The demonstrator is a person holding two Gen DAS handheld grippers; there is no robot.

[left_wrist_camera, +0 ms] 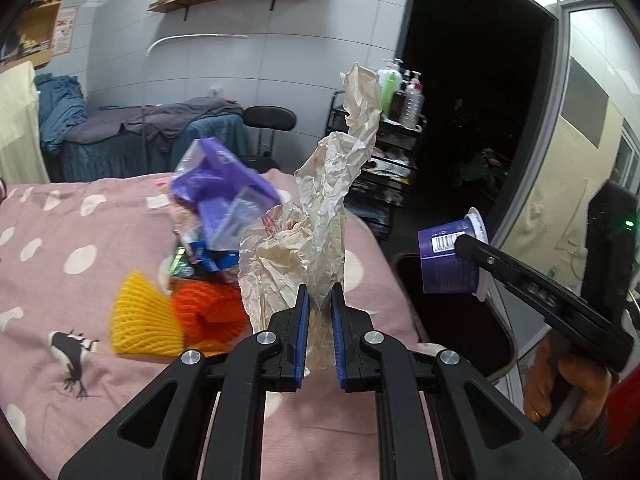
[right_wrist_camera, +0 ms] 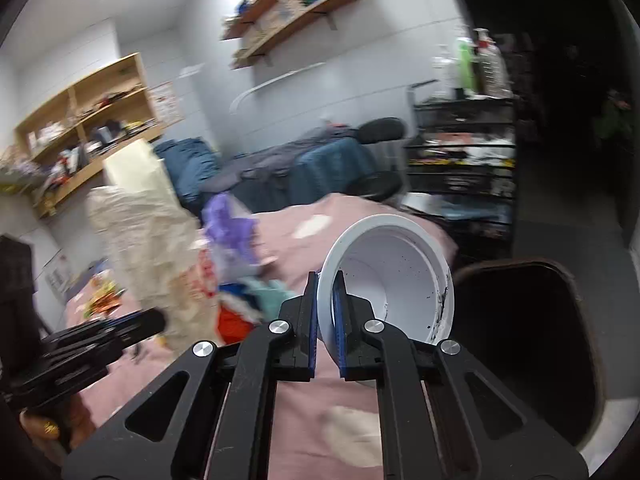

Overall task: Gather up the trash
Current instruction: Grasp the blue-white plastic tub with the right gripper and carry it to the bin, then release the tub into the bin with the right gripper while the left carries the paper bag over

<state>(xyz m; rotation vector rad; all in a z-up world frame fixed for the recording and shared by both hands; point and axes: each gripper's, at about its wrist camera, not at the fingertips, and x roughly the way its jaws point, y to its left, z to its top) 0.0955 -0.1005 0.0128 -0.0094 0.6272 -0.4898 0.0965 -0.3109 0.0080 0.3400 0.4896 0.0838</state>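
Both tongs loaded — paper [left_wrist_camera: 320, 216] upright, cup [right_wrist_camera: 394, 276] sideways.

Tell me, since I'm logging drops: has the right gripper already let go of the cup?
No, the right gripper pinches the white cup's rim, short of the dark bin.

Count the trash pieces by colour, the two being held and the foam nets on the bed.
Cream crumpled paper, in left gripper: 1
Purple cup, in right gripper: 1
Yellow foam net: 1
Orange foam net: 1
Total: 4
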